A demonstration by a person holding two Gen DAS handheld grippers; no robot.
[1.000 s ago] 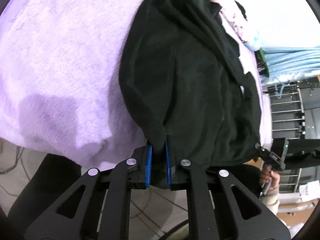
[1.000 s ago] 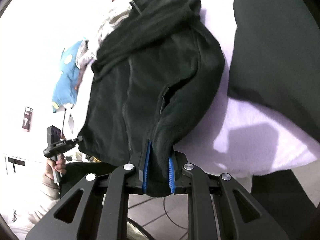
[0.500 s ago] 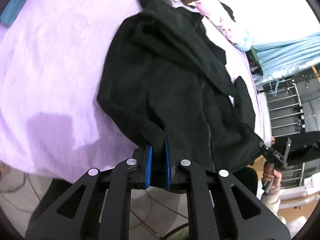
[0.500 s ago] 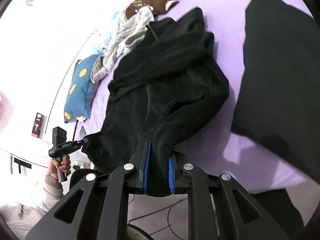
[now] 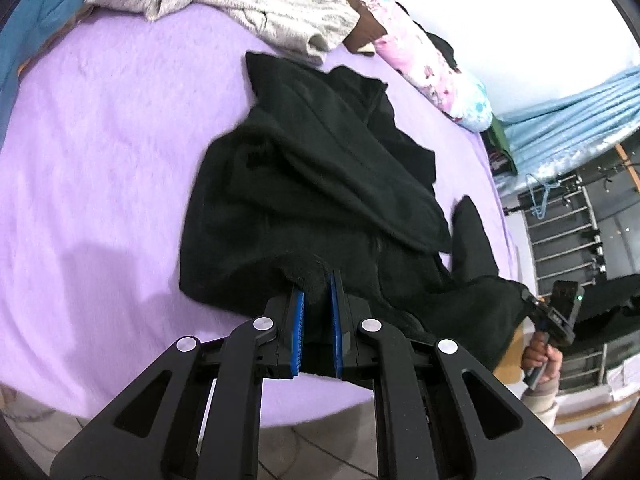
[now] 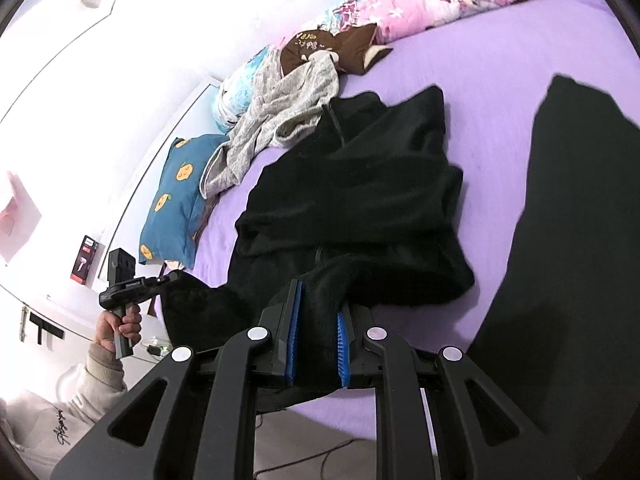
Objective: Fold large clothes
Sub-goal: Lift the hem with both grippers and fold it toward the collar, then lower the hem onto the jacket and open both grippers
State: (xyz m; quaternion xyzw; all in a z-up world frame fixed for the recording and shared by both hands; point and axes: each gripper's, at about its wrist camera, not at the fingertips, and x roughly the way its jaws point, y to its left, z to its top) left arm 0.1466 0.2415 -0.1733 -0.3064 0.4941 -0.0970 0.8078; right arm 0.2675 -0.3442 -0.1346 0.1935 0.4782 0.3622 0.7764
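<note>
A large black fleece jacket [image 5: 320,184] lies spread on the purple bed [image 5: 104,128], collar at the far end. My left gripper [image 5: 316,286] is shut on its near hem, blue pads pinching the fleece. My right gripper [image 6: 318,300] is shut on the hem at the other bottom corner. Both hold the hem lifted off the bed near its front edge. In the right wrist view the jacket [image 6: 360,200] stretches away, and the left gripper [image 6: 170,277], in a person's hand, holds the far corner. The left wrist view shows the right gripper [image 5: 530,300] the same way.
A grey garment [image 5: 248,4], a brown one [image 6: 332,48] and a pink floral quilt [image 5: 432,64] lie by the bed's head. A blue pillow [image 6: 176,200] rests at one side. Another black cloth [image 6: 560,240] covers the bed's right. A metal rack [image 5: 568,232] stands beyond the bed.
Both grippers have risen and drawn back with the hem still pinched. The jacket now lies stretched out farther ahead, and more of the bed and the pile at its head shows.
</note>
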